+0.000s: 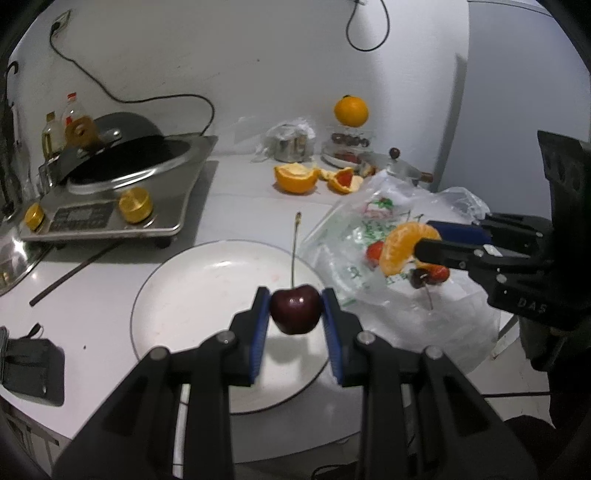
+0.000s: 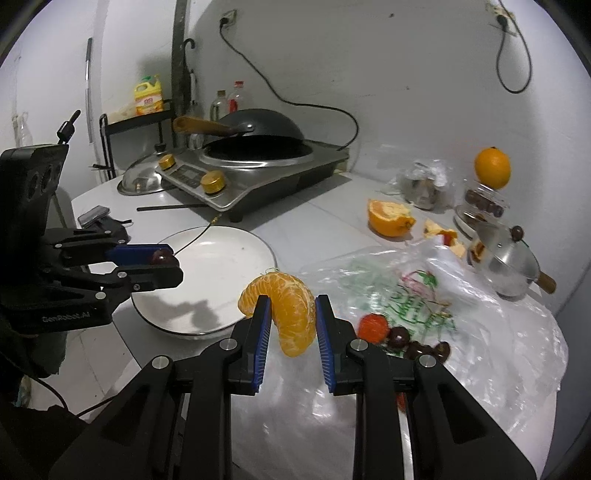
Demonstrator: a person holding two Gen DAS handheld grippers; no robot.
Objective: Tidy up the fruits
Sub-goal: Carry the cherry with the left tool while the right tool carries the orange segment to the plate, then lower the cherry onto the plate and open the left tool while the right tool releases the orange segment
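While fingers (image 1: 263, 317) pinch a cherry (image 1: 295, 310), the plate (image 1: 192, 295) lies bare beneath.

The right gripper (image 1: 424, 251) body, at three o'clock, reads "DAS". The left gripper (image 2: 173, 264) body, at nine o'clock, reads "GenRobot.AI".

**Plain kitchen corner with white walls**

A white countertop (image 2: 303, 229) meets bare white walls (image 2: 369, 55). At ten o'clock a black wire rack (image 2: 122, 122) stands by a dark vertical pipe (image 2: 180, 55). A wall socket (image 2: 228, 16) trails a black cord (image 2: 295, 99). Lighting is dim.
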